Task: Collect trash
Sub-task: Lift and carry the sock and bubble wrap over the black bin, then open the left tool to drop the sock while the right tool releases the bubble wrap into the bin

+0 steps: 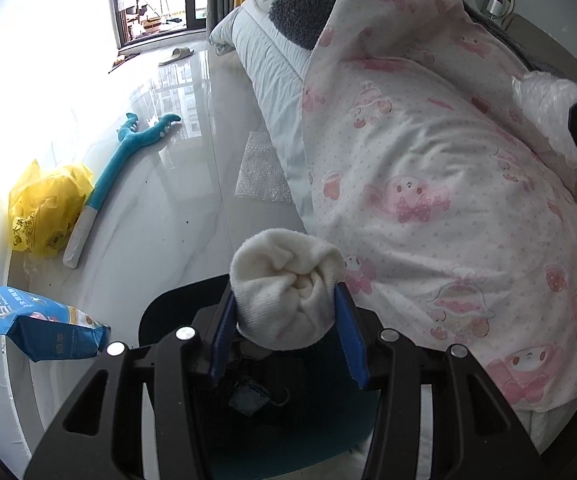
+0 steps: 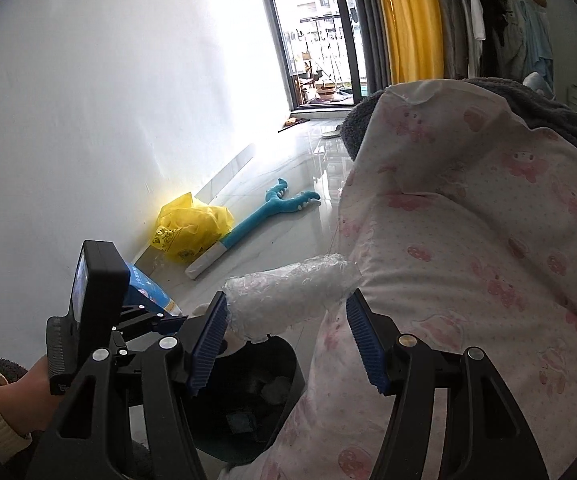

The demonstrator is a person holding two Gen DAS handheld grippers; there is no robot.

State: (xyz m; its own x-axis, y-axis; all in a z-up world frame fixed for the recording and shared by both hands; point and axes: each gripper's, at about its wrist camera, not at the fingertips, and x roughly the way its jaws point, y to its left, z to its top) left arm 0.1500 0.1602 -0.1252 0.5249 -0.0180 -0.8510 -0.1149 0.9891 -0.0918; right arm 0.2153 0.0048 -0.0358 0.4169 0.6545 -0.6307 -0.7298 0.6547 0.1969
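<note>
1. Left tool (image 1: 286, 312): blue pads clamp a white balled-up cloth wad (image 1: 288, 280), ribbed knit, folds gathered to a knot at its centre. It bulges past the pads at the tips.
2. Right tool (image 2: 286, 320): grips a roll of crumpled clear bubble wrap (image 2: 292, 288), which lies crosswise between the pads and sticks out beyond the right-hand one.
3. Directly below both tools: a dark bin (image 1: 160, 312) with some scraps at the bottom. In the left view the wad hangs over its opening.
4. Right of the tools: a bed with a white quilt with pink cartoon print (image 1: 428, 184), draped down beside the bin. A grey fleece blanket (image 1: 304, 12) lies at the far end.
5. Left of the tools, on the glossy floor (image 1: 168, 220): a blue snack bag (image 1: 40, 324) closest, then a yellow plastic bag (image 1: 44, 212) by the wall, with a teal plush toy (image 1: 116, 172) beside it.
6. Ahead on the floor by the bed edge: a flat bubble wrap sheet (image 1: 262, 168).
7. Right wrist view: the person's hand (image 2: 28, 392), cream cuff, holds the left tool's handle to the lower left.
</note>
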